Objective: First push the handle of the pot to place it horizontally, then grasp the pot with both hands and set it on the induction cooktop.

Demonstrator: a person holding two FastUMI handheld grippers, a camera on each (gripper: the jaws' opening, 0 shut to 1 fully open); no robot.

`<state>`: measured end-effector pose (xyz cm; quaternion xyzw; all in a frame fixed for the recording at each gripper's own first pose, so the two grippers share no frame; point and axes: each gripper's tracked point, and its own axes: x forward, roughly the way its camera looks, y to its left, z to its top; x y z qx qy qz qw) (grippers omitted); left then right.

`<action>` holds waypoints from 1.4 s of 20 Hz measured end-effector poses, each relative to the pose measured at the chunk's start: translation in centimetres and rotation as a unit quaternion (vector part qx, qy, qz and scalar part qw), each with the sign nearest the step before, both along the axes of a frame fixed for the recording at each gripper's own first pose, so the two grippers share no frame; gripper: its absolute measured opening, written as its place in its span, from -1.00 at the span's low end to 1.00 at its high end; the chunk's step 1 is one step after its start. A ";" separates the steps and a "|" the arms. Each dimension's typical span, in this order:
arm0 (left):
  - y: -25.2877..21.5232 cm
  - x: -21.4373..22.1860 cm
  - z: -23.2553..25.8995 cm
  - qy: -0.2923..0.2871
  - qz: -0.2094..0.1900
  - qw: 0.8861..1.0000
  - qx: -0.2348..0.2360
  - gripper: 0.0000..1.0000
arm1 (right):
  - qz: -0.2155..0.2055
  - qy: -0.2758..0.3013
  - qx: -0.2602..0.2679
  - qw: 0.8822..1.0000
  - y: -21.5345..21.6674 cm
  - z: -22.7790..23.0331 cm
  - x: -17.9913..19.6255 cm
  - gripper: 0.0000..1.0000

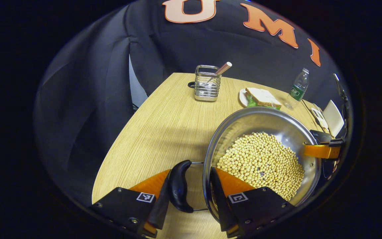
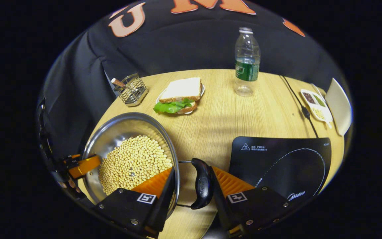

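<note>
On the bench (image 1: pixel 164 126), left gripper view: my left gripper (image 1: pixel 191 196) has its jaws apart, straddling the near handle (image 1: pixel 178 187) and rim of the pot (image 1: pixel 277 124), one finger outside the handle, the other inside the rim; I cannot tell whether both press. The pot holds pale beans (image 1: pixel 260 162). At its far rim sits the right gripper (image 1: pixel 322 151). Beyond stand a wire holder (image 1: pixel 207 83), a sandwich on a plate (image 1: pixel 262 98) and a water bottle (image 1: pixel 297 89).

Right gripper view: my right gripper (image 2: pixel 191 194) likewise spans the rim and the opposite handle (image 2: pixel 202 187), jaws apart, contact uncertain. The pot (image 2: pixel 121 129) rests on the bench (image 2: pixel 224 116), just left of the induction cooktop (image 2: pixel 284 162), not on it. The left gripper (image 2: pixel 80 166) shows at the pot's far rim. Behind lie the sandwich (image 2: pixel 179 94), bottle (image 2: pixel 246 63), wire holder (image 2: pixel 132 89), a small dish tray (image 2: pixel 317 104) and the cooktop's cable (image 2: pixel 297 99). Nothing stands between pot and cooktop.
</note>
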<state>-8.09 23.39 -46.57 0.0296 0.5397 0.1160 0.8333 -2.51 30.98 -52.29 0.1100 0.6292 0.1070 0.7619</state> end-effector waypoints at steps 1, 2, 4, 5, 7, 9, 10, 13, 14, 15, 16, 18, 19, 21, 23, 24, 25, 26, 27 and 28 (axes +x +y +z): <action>0.0 0.0 0.0 -0.002 0.001 1.000 0.000 0.30 | 0.005 0.000 -0.003 1.000 -0.1 -0.2 0.0 0.25; 0.1 0.1 0.0 -0.004 0.002 1.000 0.001 0.29 | 0.015 -0.007 -0.011 1.000 -0.1 -0.2 0.0 0.26; 0.1 0.1 0.0 -0.010 0.005 1.000 0.000 0.26 | 0.034 -0.021 -0.024 0.999 -0.2 -0.2 -0.1 0.26; 0.0 -0.1 0.0 -0.012 0.004 1.000 0.001 0.22 | 0.037 -0.023 -0.023 0.999 -0.2 -0.1 0.0 0.23; 0.1 -0.1 0.2 -0.020 0.001 1.000 0.009 0.18 | 0.038 -0.021 -0.018 0.999 -0.1 -0.1 -0.1 0.15; -0.1 -0.1 0.6 -0.029 0.004 0.999 0.018 0.14 | 0.051 -0.028 -0.023 0.998 0.0 0.0 -0.2 0.02; -0.1 0.0 0.8 -0.032 0.007 0.999 0.022 0.14 | 0.057 -0.029 -0.024 0.998 0.0 0.0 -0.4 0.00; -0.2 0.0 1.2 -0.041 0.014 0.999 0.025 0.12 | 0.061 -0.041 -0.025 0.997 -0.2 0.3 -0.2 -0.05; -0.3 0.1 1.7 -0.046 0.013 0.998 0.027 0.12 | 0.059 -0.046 -0.023 0.997 -0.4 0.5 0.1 -0.05; -0.1 0.1 2.3 -0.053 0.010 0.998 0.031 0.12 | 0.059 -0.051 -0.021 0.997 -0.5 0.8 0.4 -0.05; -0.2 0.3 3.0 -0.060 0.007 0.998 0.036 0.12 | 0.057 -0.055 -0.021 0.997 -1.0 1.1 0.3 -0.05; -0.7 0.3 4.5 -0.071 -0.003 0.997 0.044 0.12 | 0.054 -0.066 -0.020 0.996 -1.7 1.7 0.6 -0.05; -1.7 0.7 5.6 -0.076 -0.009 0.996 0.045 0.12 | 0.050 -0.071 -0.019 0.996 -1.9 1.9 0.5 -0.05; -1.6 0.2 6.6 -0.086 -0.019 0.995 0.047 0.12 | 0.039 -0.080 -0.019 0.996 -2.2 2.2 0.6 -0.05; -2.2 0.3 7.6 -0.092 -0.025 0.994 0.043 0.11 | 0.033 -0.092 -0.023 0.995 -2.0 1.8 0.2 -0.05; -2.1 0.2 7.4 -0.091 -0.027 0.995 0.040 0.11 | 0.028 -0.099 -0.027 0.994 -1.6 1.6 0.0 -0.05; -1.9 0.4 7.1 -0.093 -0.031 0.994 0.038 0.12 | 0.026 -0.101 -0.030 0.994 -1.5 1.6 -0.2 -0.05; -1.7 0.6 7.0 -0.095 -0.039 0.994 0.040 0.12 | 0.021 -0.104 -0.032 0.994 -1.5 1.7 -0.2 -0.05; -1.7 0.7 6.7 -0.099 -0.046 0.993 0.041 0.11 | 0.017 -0.105 -0.033 0.994 -1.5 1.8 -0.4 -0.05; -1.9 0.8 6.7 -0.101 -0.054 0.993 0.042 0.12 | 0.011 -0.107 -0.033 0.994 -1.6 1.8 -0.6 -0.05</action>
